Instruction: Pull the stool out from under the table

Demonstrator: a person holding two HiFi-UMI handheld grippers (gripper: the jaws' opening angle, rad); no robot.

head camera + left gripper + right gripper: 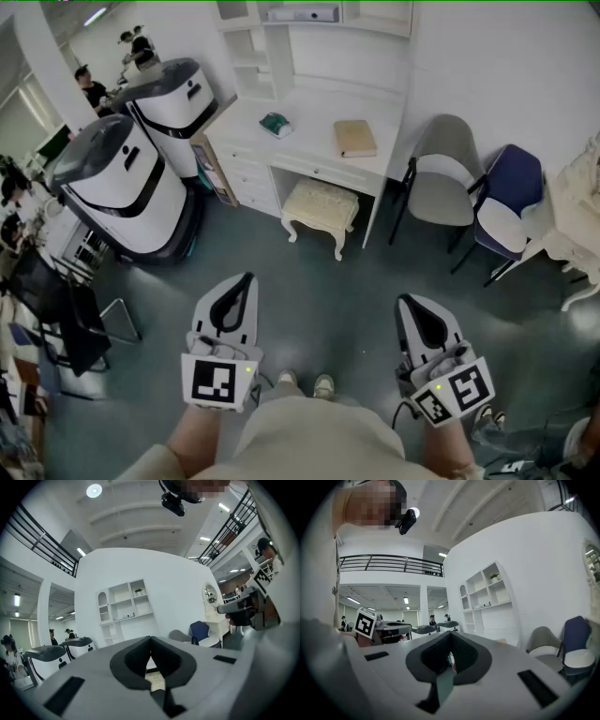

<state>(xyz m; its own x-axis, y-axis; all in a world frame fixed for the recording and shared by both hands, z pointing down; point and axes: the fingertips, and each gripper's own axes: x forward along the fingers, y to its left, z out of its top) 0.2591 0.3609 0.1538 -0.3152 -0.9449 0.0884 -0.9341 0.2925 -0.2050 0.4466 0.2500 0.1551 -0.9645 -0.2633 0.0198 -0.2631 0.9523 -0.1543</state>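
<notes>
While the stool point(321, 207) sits under the table point(309, 117), both hand-held grippers point(246, 278) point(404, 301) are closed.

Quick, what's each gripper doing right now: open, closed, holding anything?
Left gripper: closed, holding nothing.
Right gripper: closed, holding nothing.
</notes>
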